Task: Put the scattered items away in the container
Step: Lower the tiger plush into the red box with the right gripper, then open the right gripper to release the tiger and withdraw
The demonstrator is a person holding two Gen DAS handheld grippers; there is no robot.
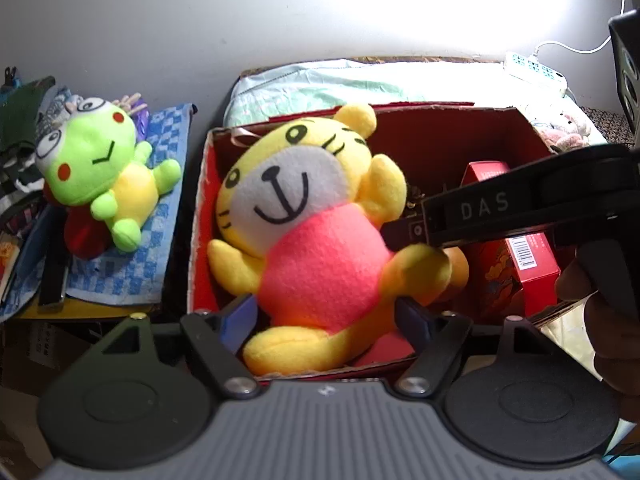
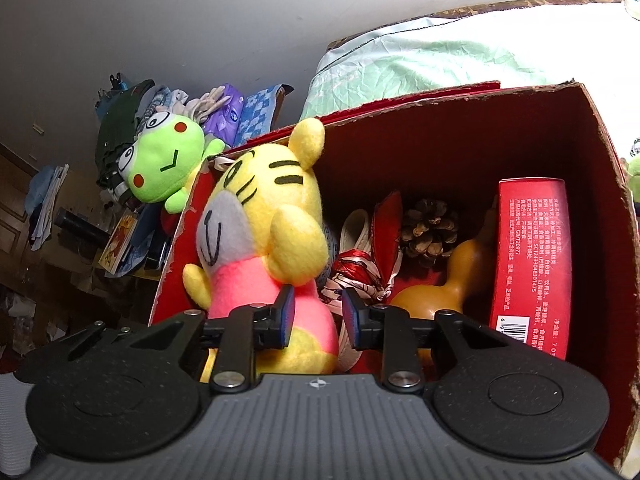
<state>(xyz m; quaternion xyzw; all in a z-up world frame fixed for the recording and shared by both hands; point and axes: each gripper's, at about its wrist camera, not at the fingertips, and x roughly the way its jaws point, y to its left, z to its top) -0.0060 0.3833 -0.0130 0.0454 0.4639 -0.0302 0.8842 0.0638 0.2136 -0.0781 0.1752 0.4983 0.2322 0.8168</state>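
Note:
A yellow tiger plush (image 1: pixel 320 232) with a pink belly lies face up at the left end of a red cardboard box (image 1: pixel 199 216). My left gripper (image 1: pixel 328 314) stands open, its fingers on either side of the plush's lower body. My right gripper (image 2: pixel 319 316) comes in from the right at the plush's side (image 2: pixel 272 240), open, with the edge of the pink belly in the gap. In the box there are also a red carton (image 2: pixel 528 264), a pine cone (image 2: pixel 430 226), an orange gourd (image 2: pixel 444 292) and red-white cloth (image 2: pixel 360 276). A green frog plush (image 1: pixel 108 168) lies outside.
The frog rests on a blue checked towel (image 1: pixel 120 272) over a cluttered pile left of the box. Pale green bedding (image 1: pixel 320 84) lies behind the box, with a white power strip (image 1: pixel 536 70) at the back right. A person's hand (image 1: pixel 616 340) holds the right gripper.

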